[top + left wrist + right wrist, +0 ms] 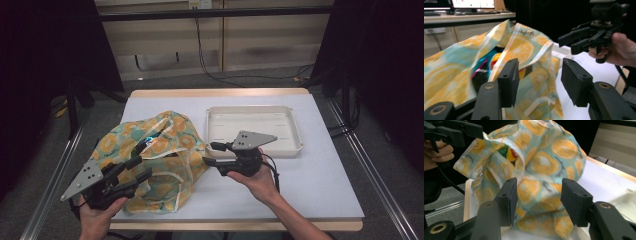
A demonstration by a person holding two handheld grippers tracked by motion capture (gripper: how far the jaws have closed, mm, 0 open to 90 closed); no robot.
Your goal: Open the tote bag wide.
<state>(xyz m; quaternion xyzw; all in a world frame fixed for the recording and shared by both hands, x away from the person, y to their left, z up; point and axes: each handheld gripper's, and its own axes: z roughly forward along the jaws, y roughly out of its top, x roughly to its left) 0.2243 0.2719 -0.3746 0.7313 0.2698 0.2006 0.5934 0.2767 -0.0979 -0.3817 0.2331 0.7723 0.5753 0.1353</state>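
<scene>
A cloth bag (165,145) printed with orange slices on teal stands crumpled on the left half of the white table (310,185). Its mouth gapes, and colourful items (484,67) show inside, too hidden to name. My left gripper (139,168) is at the bag's near left side, open, with loose bag cloth (529,47) lying between and behind its jaws but not pinched. My right gripper (210,153) points left at the bag's right flank, open, a short gap from the cloth (549,157). In the left gripper view, the right gripper (569,42) hovers past the bag.
An empty white tray (255,108) sits at the back right of the table, just behind my right hand. Metal rails run along both sides of the table. Cables lie on the floor beyond the far edge.
</scene>
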